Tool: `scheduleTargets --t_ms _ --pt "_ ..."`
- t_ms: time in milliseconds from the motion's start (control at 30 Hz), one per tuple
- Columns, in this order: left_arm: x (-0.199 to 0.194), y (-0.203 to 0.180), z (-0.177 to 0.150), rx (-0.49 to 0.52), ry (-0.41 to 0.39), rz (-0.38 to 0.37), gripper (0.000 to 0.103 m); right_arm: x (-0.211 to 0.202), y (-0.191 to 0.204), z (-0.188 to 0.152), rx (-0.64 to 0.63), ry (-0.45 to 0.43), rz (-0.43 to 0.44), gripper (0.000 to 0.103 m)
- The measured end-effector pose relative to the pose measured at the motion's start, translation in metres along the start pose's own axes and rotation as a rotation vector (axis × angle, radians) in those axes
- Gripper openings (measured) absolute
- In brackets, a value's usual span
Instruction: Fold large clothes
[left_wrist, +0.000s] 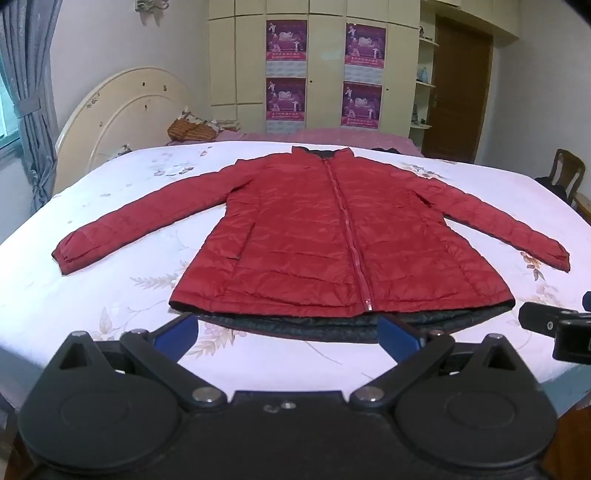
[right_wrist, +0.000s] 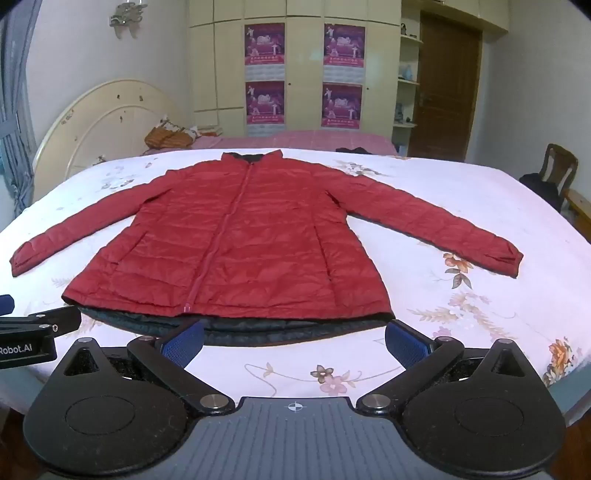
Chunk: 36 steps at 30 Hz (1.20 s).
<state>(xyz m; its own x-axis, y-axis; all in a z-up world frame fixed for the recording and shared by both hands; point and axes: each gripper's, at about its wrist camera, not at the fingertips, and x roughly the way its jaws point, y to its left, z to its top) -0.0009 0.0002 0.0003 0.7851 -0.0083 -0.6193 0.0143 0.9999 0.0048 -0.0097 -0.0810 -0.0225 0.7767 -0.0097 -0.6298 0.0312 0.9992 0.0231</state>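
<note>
A: Where's the red puffer jacket (left_wrist: 343, 236) lying?

B: It's lying flat on the bed (left_wrist: 110, 295), zipped, sleeves spread. Both the left tongs (left_wrist: 288, 332) and right tongs (right_wrist: 295, 338) are gaping wide, holding nothing.

A: Try taking one cuff, folding the sleeve inward smoothly.

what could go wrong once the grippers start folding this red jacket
1. The red puffer jacket has a slick, quilted shell; the open left gripper or right gripper may pinch only the top layer at the hem, where the dark lining already peeks out.
2. Both sleeves lie spread wide; the right sleeve cuff could drag and bunch the floral bedsheet.
3. The padded fill may spring folds back open.
</note>
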Motion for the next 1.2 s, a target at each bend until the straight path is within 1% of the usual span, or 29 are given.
scheduleTargets --t_ms 300,333,567,1200 --pt "-0.0006 0.0005 0.0000 0.002 0.008 0.006 0.103 -0.0013 -0.0022 0.0012 0.004 -0.005 -0.014 0.103" --pt "-0.0008 0.0005 -0.0001 0.003 0.008 0.006 0.103 -0.0013 -0.0097 0.0019 0.008 -0.004 -0.012 0.103" --pt "-0.0004 0.0017 0.0018 0.004 0.006 0.009 0.103 0.0002 0.0000 -0.0001 0.003 -0.003 -0.008 0.103" --pt "-0.0022 -0.0036 0.0053 0.021 -0.005 0.016 0.103 0.0013 -0.0073 0.0019 0.017 -0.002 -0.006 0.103"
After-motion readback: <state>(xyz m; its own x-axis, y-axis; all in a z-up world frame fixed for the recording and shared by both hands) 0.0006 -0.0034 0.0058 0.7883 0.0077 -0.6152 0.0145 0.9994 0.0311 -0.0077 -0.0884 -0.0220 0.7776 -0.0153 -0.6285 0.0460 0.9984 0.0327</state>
